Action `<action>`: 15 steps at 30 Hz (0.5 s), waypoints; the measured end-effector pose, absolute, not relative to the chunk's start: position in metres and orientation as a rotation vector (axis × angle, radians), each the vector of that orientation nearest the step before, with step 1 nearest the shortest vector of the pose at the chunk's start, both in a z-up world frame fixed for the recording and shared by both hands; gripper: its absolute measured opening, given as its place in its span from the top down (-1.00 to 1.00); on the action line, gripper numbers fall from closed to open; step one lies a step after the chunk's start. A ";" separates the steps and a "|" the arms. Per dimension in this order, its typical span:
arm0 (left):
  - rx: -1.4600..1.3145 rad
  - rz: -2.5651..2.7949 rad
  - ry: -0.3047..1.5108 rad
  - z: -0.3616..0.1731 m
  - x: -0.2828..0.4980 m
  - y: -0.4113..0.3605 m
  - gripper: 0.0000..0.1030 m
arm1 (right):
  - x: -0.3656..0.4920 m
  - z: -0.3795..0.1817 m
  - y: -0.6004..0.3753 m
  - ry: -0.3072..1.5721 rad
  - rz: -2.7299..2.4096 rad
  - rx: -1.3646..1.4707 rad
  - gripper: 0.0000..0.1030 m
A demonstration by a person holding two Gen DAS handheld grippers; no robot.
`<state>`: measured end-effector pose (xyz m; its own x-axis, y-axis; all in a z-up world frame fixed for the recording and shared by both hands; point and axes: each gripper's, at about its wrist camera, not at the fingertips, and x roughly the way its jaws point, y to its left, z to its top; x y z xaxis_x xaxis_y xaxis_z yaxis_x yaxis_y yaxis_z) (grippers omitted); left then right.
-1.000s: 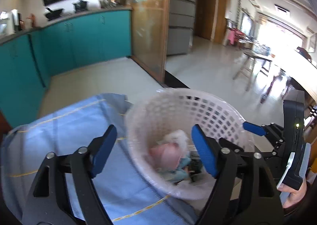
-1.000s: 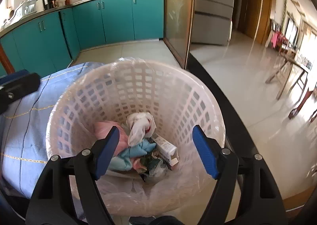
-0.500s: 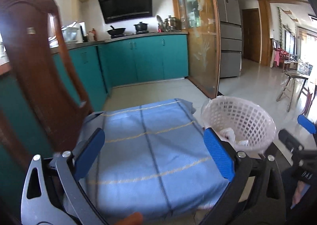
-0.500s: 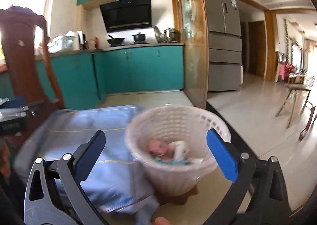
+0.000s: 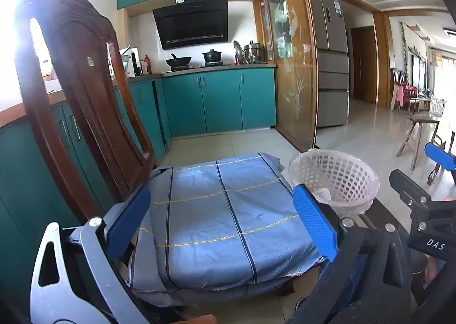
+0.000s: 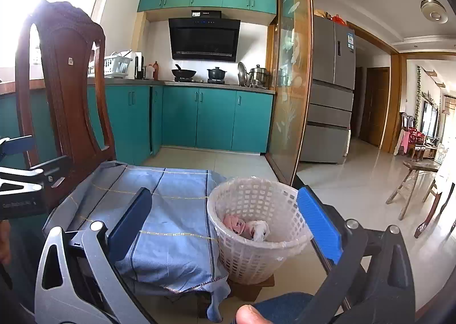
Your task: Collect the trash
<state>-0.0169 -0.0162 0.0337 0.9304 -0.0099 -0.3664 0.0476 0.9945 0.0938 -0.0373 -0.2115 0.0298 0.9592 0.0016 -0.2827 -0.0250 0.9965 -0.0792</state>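
A white plastic mesh basket (image 6: 256, 227) lined with a clear bag stands to the right of a chair seat covered by a blue cloth (image 6: 168, 215). It holds crumpled trash (image 6: 246, 225), pink and white pieces. The basket also shows in the left wrist view (image 5: 336, 178). My right gripper (image 6: 225, 224) is open and empty, held back from the basket. My left gripper (image 5: 225, 218) is open and empty, above the near side of the blue cloth (image 5: 222, 210). Part of the right gripper shows at the right edge of the left wrist view (image 5: 421, 198).
A dark wooden chair back (image 5: 77, 90) rises at the left. Teal kitchen cabinets (image 6: 216, 118) line the far wall, with a glass partition (image 6: 290, 95) and a grey fridge (image 6: 330, 90) to the right. Wooden stools (image 6: 413, 181) stand on the tiled floor at far right.
Both grippers have pulled back and up from right over the basket. The whole chair, cloth and kitchen have come into view. Both stay open and empty.
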 end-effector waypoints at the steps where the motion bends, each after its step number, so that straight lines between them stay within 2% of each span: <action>1: 0.098 -0.032 0.370 0.035 -0.020 -0.015 -0.94 | -0.038 0.030 -0.212 0.282 0.013 -0.077 -0.93; 15: 0.055 -0.044 0.344 0.045 -0.032 -0.006 -0.94 | -0.057 0.038 -0.205 0.244 -0.020 -0.106 -0.94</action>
<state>-0.0324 -0.0063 0.0454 0.9405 -0.0337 -0.3381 0.0524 0.9975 0.0465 -0.0567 -0.2049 0.0376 0.9702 -0.0326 -0.2403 0.0068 0.9942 -0.1072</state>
